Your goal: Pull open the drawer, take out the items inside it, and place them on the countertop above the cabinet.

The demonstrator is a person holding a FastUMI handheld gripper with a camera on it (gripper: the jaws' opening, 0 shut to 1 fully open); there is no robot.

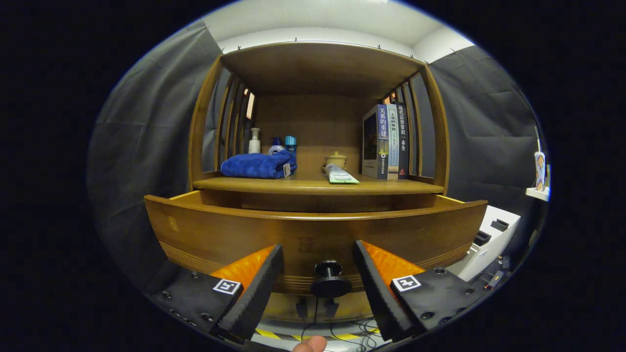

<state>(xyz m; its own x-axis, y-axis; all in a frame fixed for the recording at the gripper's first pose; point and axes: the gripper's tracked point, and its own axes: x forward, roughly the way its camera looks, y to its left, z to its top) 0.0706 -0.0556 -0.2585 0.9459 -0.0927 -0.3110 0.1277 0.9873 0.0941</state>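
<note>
**Drawer out, claw open at the knob**

The claw (318, 266) stood wide open with nothing in its grip. Its two fingers (257, 283) flanked the dark round knob (329, 279) on the drawer (234, 234) front, and neither one touched it. The knob sat between them, low on the wooden panel.

The drawer was pulled out from the cabinet (318, 63), its front well forward of the counter (313, 186) edge above it. What lay inside could not be seen past the front panel.

On the counter a folded blue towel (257, 165) lay to the left, with a white pump bottle (254, 142) and two smaller bottles (283, 144) behind it. Near the middle sat a small lidded pot (336, 160), and a flat packet (341, 175) lay just in front of it. Three books (386, 142) stood upright on the right against the slatted side.

A fingertip (309, 344) showed below the fingers, over cables (342, 332) on the floor.
</note>
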